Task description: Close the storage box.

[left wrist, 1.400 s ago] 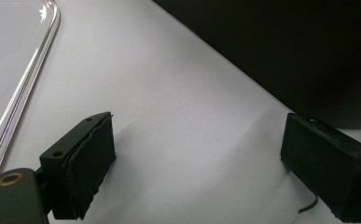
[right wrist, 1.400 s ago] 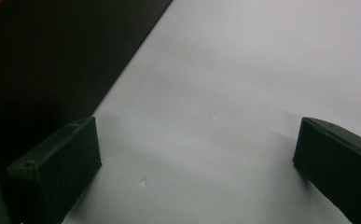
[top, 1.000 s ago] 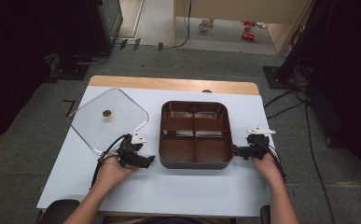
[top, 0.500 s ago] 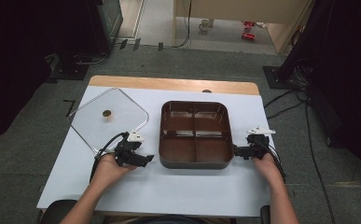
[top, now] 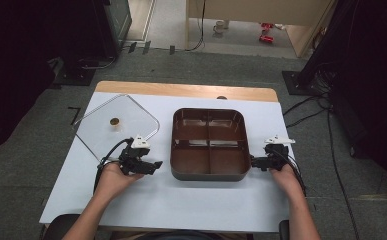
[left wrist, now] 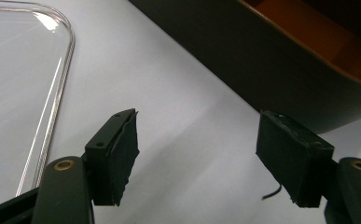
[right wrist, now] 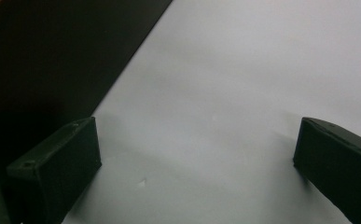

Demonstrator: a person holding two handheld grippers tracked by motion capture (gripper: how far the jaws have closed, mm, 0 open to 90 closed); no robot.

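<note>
A brown tray (top: 208, 171) with four compartments sits in the middle of the white table. Its dark outer wall (left wrist: 243, 60) fills the upper right of the left gripper view and the upper left (right wrist: 52, 56) of the right gripper view. A clear square lid (top: 96, 132) with a small brown knob lies flat to the tray's left. Its rounded rim (left wrist: 57, 88) appears beside the left jaw. My left gripper (top: 155, 166) (left wrist: 197, 161) is open and empty, just left of the tray. My right gripper (top: 254, 163) (right wrist: 192, 177) is open and empty against the tray's right wall.
The white table top (top: 181, 200) has a wooden strip (top: 181, 90) along its far edge. Grey floor with cables and dark stands surrounds the table. Bare white surface lies in front of the tray.
My left gripper has drifted slightly left and back from the tray. The right gripper, the tray and the lid have stayed put.
</note>
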